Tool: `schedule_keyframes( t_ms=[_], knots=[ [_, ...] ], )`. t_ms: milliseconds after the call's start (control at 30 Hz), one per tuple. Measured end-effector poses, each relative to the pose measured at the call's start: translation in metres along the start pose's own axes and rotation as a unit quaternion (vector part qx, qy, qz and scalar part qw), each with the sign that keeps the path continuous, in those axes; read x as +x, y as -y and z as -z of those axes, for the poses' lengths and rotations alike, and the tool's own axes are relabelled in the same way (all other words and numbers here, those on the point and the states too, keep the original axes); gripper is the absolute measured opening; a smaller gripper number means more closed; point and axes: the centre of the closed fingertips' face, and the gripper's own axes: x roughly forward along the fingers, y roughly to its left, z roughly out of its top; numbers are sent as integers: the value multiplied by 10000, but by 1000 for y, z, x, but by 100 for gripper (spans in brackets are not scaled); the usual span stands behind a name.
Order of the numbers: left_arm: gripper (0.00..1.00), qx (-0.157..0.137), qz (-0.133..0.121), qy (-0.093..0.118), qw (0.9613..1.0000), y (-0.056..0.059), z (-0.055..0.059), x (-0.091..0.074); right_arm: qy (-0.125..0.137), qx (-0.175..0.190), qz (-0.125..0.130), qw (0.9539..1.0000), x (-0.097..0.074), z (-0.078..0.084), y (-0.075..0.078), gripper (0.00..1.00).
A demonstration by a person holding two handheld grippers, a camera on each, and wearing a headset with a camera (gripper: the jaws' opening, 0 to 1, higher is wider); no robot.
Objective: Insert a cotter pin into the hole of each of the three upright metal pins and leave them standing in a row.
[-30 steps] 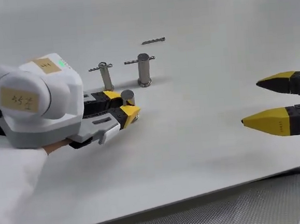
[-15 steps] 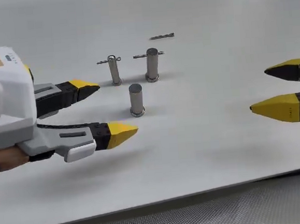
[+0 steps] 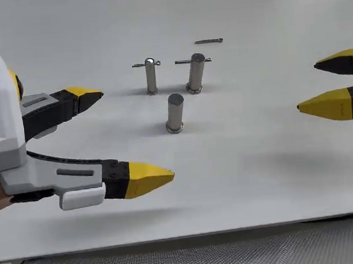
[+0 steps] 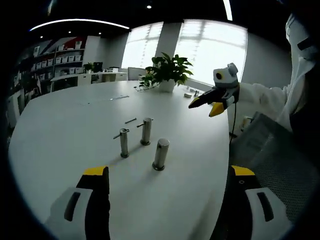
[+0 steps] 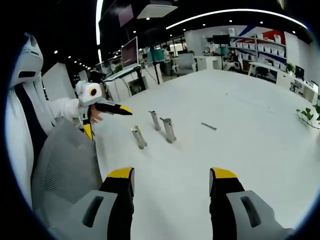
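Three upright metal pins stand on the white table. The two far ones, the left pin (image 3: 151, 76) and the right pin (image 3: 196, 73), each carry a cotter pin through the top. A bare pin (image 3: 175, 112) (image 4: 160, 154) (image 5: 138, 137) stands in front of them, out of line. One loose cotter pin (image 3: 208, 41) (image 4: 130, 120) (image 5: 208, 126) lies behind. My left gripper (image 3: 128, 136) (image 4: 167, 175) is open, to the left of the bare pin and holding nothing. Far to the right, my right gripper (image 3: 310, 86) (image 5: 172, 175) is open too.
The table's front edge (image 3: 173, 239) runs close below the grippers, with grey mesh (image 3: 192, 259) beneath it. A potted plant (image 4: 167, 75) stands at the table's far end. In the right gripper view, a person's sleeve (image 5: 62, 107) shows behind the left gripper.
My left gripper, shut round the bare pin a second ago, has opened and drawn back to the left, leaving the pin standing. The right gripper has barely moved.
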Motion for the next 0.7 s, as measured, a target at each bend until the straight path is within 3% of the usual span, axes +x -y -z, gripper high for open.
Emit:
schedule_keyframes(
  t_ms=[133,267,300,400,700],
  knots=[
    [99,-45,-18,10,10000,1,0,-4,-45,-198,241,9995,6,-16,25,52],
    [99,-114,-37,95,9999,1,-2,-5,-108,-281,275,9992,11,-29,41,48],
    [99,-129,-47,114,9998,1,-2,-5,-254,-441,225,9985,13,-31,45,47],
    [99,-74,-35,37,10000,4,1,-5,-619,-938,147,9936,19,-39,52,46],
    [98,-150,-107,119,9998,7,1,-7,-1141,-1644,-226,9795,57,-65,61,44]
  ],
)
